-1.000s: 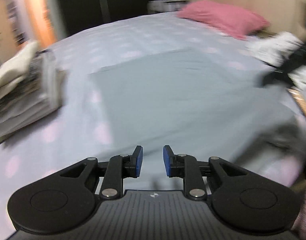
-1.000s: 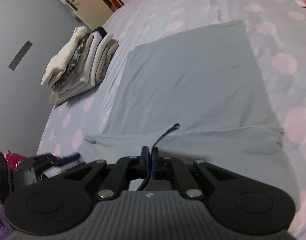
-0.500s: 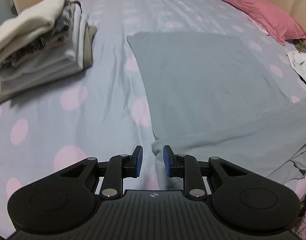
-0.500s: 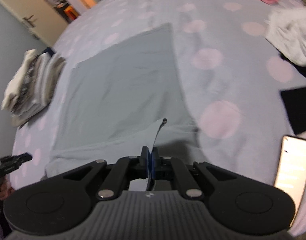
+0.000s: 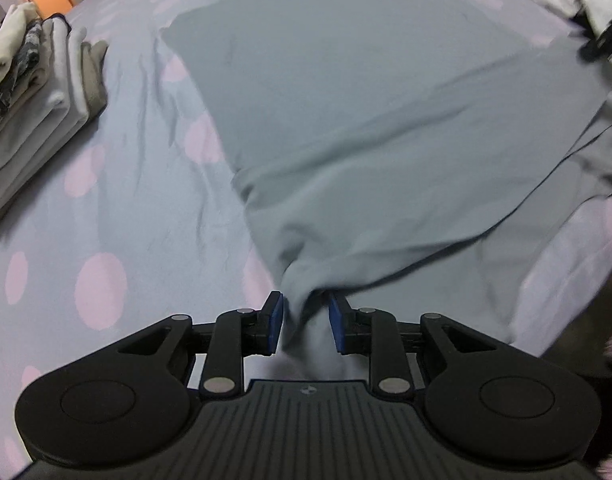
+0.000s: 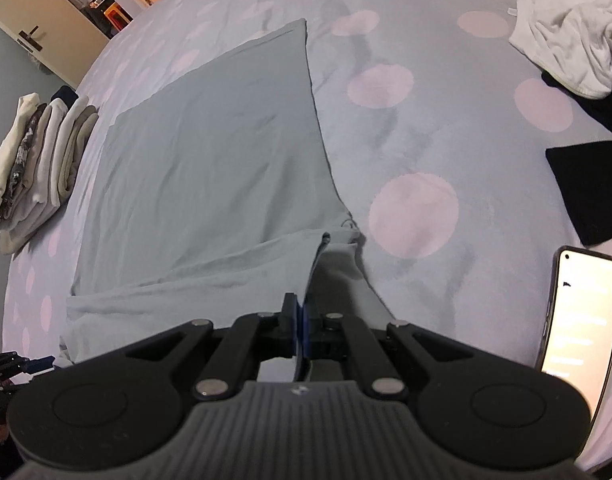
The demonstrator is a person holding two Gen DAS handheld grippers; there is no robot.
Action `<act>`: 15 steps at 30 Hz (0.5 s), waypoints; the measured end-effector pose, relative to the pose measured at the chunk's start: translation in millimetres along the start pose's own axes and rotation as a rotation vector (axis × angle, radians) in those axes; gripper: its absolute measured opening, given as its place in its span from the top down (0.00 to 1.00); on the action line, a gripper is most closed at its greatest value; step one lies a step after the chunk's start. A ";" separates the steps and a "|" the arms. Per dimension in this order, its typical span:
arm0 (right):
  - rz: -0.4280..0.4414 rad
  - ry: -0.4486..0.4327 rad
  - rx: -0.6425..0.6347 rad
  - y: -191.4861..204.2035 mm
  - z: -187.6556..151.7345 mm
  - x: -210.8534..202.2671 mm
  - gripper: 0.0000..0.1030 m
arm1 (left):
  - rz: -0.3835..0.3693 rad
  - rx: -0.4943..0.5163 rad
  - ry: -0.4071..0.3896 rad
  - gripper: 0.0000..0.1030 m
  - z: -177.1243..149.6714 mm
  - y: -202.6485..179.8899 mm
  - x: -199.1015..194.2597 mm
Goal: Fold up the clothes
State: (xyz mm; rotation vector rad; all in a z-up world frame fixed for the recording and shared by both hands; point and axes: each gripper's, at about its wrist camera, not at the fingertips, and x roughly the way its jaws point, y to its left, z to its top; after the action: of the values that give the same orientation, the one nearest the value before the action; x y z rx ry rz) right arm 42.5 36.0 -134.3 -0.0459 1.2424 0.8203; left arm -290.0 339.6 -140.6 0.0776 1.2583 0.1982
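The grey garment (image 5: 346,120) lay spread flat on the dotted bedsheet (image 5: 126,200), its near hem bunched up toward both grippers. The left gripper (image 5: 305,326) sat at the near left corner of the garment: a gathered fold of grey cloth ran up between its blue pads (image 5: 275,322), and the jaws were part open and opening slightly; the cloth filled most of the gap, but whether the pads pressed on it I could not tell. The right gripper (image 6: 299,330) was at the near right corner, jaws fully closed with a thin edge of the same garment (image 6: 210,184) pinched between them, the cloth rising from the bed into the pads. A stack of folded clothes (image 6: 38,168) sat well apart on the left side of the bed. A crumpled white garment (image 6: 570,52) and a black cloth (image 6: 586,184) lay off to the right, with a lit phone (image 6: 578,312) just beside the right gripper.
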 end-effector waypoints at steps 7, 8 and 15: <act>-0.047 -0.016 0.047 -13.9 -2.9 0.8 0.96 | 0.023 0.002 0.048 0.99 -4.4 0.6 -0.8; -0.062 -0.024 0.060 -16.4 -3.4 -0.4 0.96 | 0.031 0.014 0.064 0.99 -5.5 -0.3 -1.9; -0.107 -0.012 0.046 -17.4 -6.5 8.4 0.97 | 0.005 0.067 0.212 0.98 -18.2 -5.0 10.5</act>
State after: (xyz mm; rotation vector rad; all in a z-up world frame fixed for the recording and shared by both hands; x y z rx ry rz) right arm 47.9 24.9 -150.6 -0.0696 1.2360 0.6982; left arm -303.7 335.9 -156.9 0.1197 1.4759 0.1717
